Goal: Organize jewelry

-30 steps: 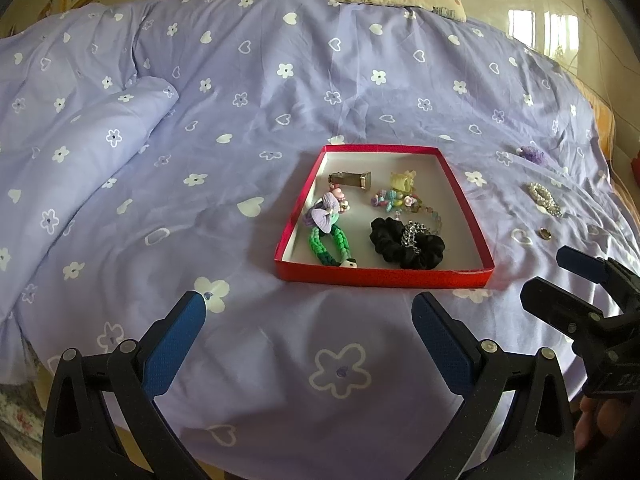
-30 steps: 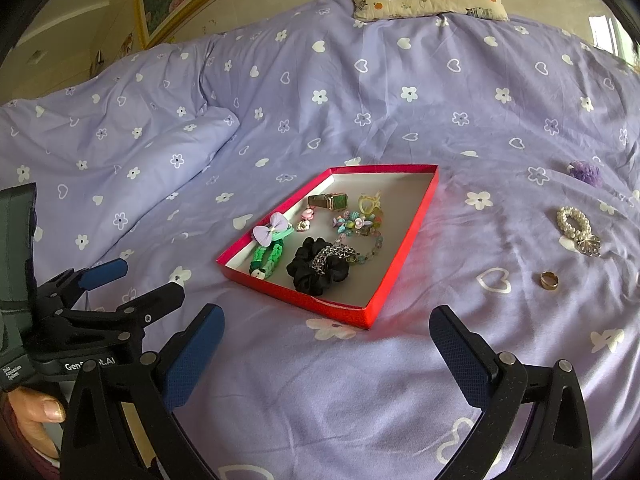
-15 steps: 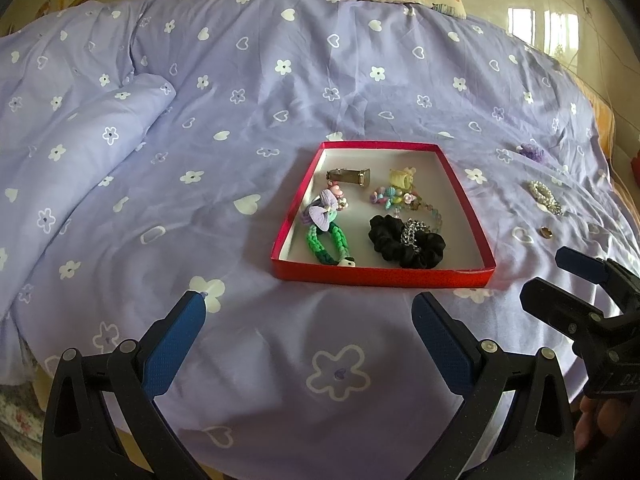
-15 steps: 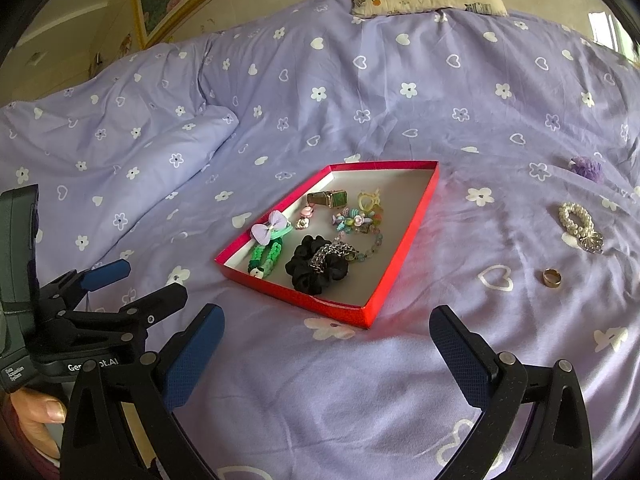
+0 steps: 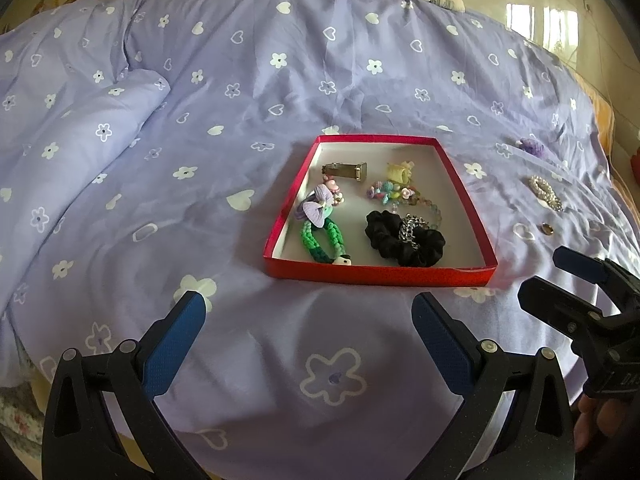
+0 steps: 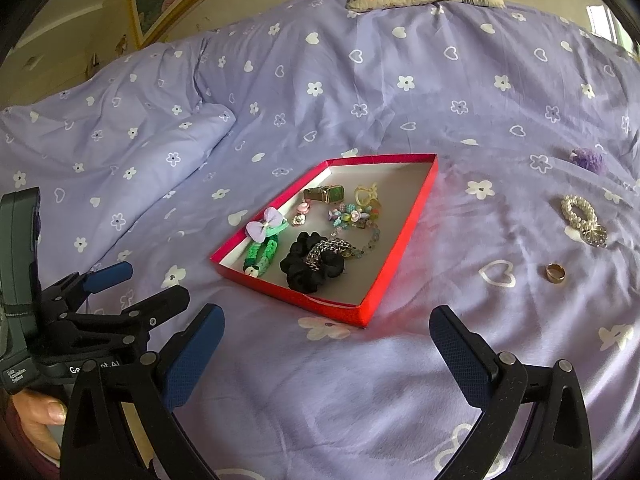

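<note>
Red tray (image 5: 376, 274) of trinkets beyond spread left tongs (image 5: 308, 308)

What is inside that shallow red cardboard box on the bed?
The red cardboard box holds a black scrunchie with a silver chain across it, a green braided band, a lilac bow. Anything under the scrunchie is covered.

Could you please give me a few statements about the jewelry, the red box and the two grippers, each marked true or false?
1. The gold ring lies inside the red box. False: it lies on the bedspread, outside the box.
2. The black scrunchie is in the box. True.
3. The right gripper is shut on the pearl bracelet. False: it is open and empty.
4. The left gripper is open. True.
5. The purple bow lies on the bedspread. False: it is in the box.
</note>
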Demonstrator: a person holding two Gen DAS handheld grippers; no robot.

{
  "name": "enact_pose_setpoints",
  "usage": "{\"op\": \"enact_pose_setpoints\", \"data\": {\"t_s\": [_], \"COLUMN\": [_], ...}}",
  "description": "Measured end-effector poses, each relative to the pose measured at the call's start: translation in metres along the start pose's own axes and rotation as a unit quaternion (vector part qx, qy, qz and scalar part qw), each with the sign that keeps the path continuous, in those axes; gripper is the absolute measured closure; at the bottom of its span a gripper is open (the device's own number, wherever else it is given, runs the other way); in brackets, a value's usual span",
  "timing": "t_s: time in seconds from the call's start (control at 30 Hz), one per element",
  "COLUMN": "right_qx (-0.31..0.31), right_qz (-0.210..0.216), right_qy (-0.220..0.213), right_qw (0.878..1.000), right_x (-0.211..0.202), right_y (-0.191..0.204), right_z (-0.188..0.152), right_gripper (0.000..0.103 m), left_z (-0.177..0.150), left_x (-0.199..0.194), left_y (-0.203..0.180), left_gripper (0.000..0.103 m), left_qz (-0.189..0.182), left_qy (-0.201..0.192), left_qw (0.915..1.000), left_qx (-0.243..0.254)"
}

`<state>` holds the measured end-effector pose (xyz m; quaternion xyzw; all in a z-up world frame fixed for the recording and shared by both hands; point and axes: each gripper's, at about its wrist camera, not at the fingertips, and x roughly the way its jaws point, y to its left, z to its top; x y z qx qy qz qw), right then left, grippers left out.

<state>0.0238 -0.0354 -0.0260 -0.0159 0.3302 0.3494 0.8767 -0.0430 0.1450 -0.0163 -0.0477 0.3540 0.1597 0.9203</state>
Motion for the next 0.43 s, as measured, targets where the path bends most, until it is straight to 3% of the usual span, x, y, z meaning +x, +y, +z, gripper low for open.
{"op": "enact_pose_setpoints", "data": {"t_s": [0.43], "right_qx": [0.005], "right_qz": [0.003], "right_qy": [0.004], "right_qw": [1.0], "right_x": [0.0041], "right_y": [-0.0038], "right_z": [0.0018], "right_gripper": [0.0], "left_z": [0.0075], "left_x": [0.0039], "left_y": [-0.0013], "left_gripper": [0.0], "left_qz": [-0.013], "left_qy": [-0.004], "left_qw": [0.9999], "left_qx": [0.001]}}
